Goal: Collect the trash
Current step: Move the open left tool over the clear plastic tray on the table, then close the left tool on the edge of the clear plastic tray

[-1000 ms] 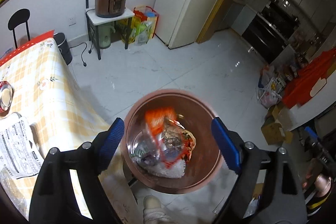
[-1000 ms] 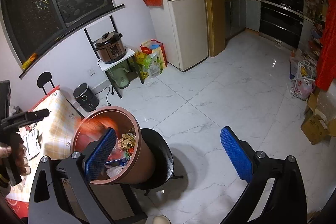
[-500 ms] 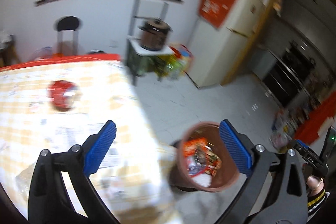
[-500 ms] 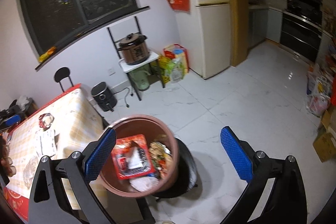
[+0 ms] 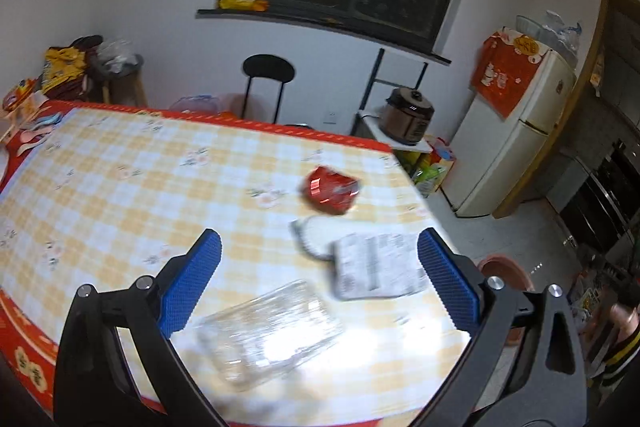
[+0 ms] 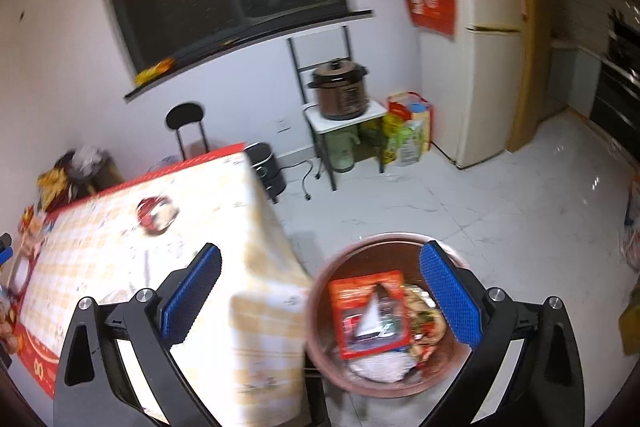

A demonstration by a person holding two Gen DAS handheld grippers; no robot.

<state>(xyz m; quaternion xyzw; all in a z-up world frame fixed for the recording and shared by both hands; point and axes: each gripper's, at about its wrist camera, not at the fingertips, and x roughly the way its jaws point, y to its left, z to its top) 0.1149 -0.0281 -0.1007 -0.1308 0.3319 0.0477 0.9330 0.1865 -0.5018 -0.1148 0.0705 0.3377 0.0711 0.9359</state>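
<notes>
Your table wears a yellow-and-white checked cloth sprinkled with small flower sprigs and edged in a red border with gold motifs, and on it you have a shiny red crumpled foil wrapper, a white paper sheet printed in grey-black text and a clear ribbed plastic tray. Your left hand-held gripper and right hand-held gripper are black with dimpled blue pads. Beside the table you see a round reddish-brown plastic bin holding an orange-red packet, on a white marbled floor.
</notes>
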